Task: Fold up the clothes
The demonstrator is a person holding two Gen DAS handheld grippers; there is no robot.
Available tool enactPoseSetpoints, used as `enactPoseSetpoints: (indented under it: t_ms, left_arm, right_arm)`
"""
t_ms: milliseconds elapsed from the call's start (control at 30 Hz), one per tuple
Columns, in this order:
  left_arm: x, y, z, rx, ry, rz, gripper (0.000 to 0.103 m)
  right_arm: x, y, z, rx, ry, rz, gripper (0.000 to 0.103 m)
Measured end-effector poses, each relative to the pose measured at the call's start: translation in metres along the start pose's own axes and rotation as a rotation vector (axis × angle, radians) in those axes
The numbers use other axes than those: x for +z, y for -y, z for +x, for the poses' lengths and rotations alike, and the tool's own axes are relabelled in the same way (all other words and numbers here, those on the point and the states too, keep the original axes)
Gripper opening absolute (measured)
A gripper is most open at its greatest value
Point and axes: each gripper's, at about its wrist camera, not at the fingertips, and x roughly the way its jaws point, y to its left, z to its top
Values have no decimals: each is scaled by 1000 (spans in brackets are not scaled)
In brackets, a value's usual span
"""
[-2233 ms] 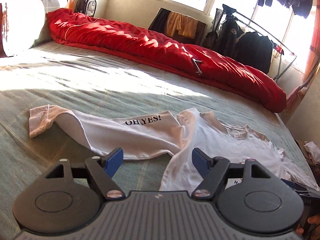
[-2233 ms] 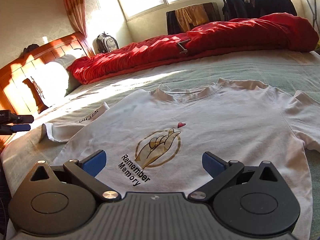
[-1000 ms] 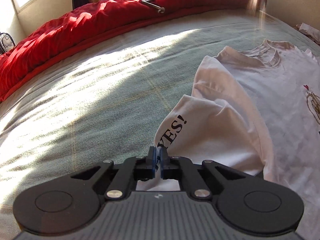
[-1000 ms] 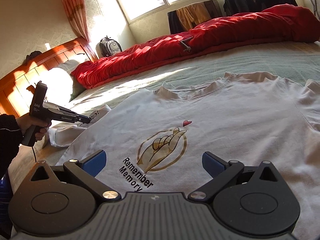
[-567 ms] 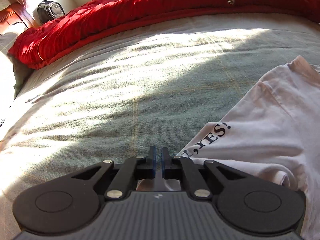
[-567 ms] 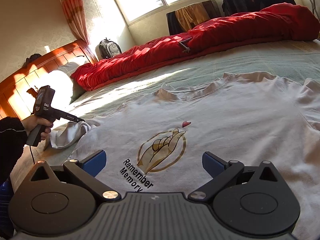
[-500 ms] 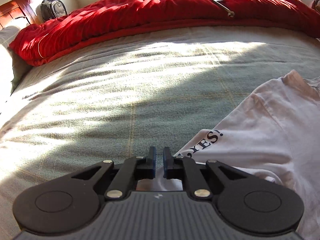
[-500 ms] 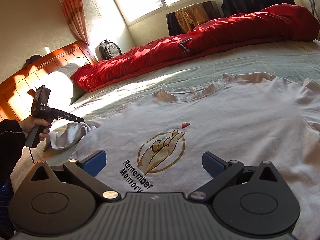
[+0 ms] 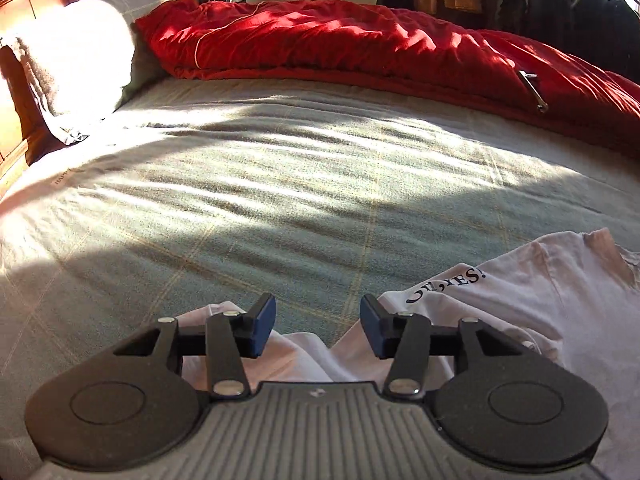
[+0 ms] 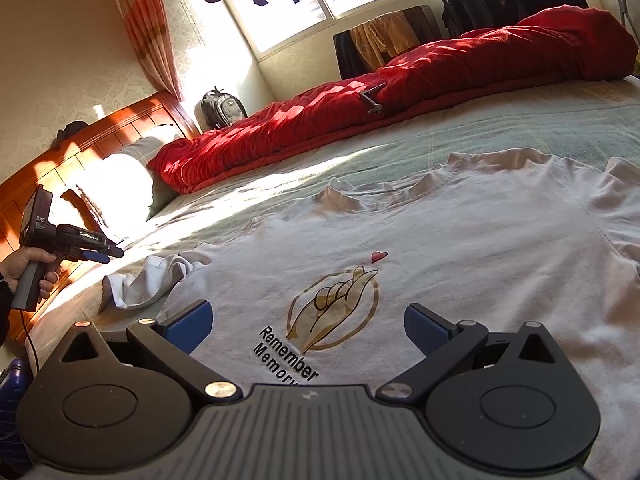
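On a sunlit bed (image 9: pixel 280 200), we hover both hand-held grippers over a white T-shirt (image 10: pixel 460 248) spread chest-up, collar toward the red quilt (image 10: pixel 440 84). Our left gripper (image 9: pixel 318 330) is opening, nothing between its jaws; the crumpled sleeve (image 10: pixel 148 276) lies just beneath it, trailing toward 3 o'clock along the shirt's shoulder line. Our right gripper (image 10: pixel 308 330) stands wide apart and empty over the chest print, the shirt running to 12 o'clock. The left hand is nearer that sleeve.

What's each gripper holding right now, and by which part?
Nothing. Left gripper: jaws opening, pads clear of the white T-shirt's sleeve lying below. Right gripper: open above the shirt's print, gripping nothing.
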Motion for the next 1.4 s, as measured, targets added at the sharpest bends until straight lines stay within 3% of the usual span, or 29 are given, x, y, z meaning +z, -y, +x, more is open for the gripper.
enactPoseSetpoints:
  t_ms: [100,233,367,533,767,933,1033,1100,1233,1400]
  left_arm:
    - [-13,-24,-5,-22,-3,-182,49]
    - [-36,-53,-6,-162,-2,-437,59]
    - [-66,-72,12,-260,-43,-638,59]
    - [-92,-88,37,-295,-29,-808,59]
    - [-94,-103,54,-316,103,-924,66]
    - [-97,-110,64,-325,177,-976,67]
    - [-90,-106,62,-255,187,-911,54]
    - [-85,-102,58,-189,187,-838,22]
    - [-78,-95,37,-70,216,-687,10]
    - [-71,-106,2,-18,285,-627,9]
  right_arm:
    - [1,2,-2,2,5,13,103]
    - [3,5,-4,2,10,38,103]
    - [3,8,-4,7,7,61,103]
    - [1,8,0,-2,-8,58,103]
    - [-3,8,8,-18,-36,54,103]
    - [-5,10,13,-29,-51,56,103]
    - [-6,10,13,-32,-53,59,103]
    - [-6,9,13,-30,-52,54,103]
    - [-5,5,11,-18,-46,36,103]
    - [-4,-2,9,-12,-41,5,103]
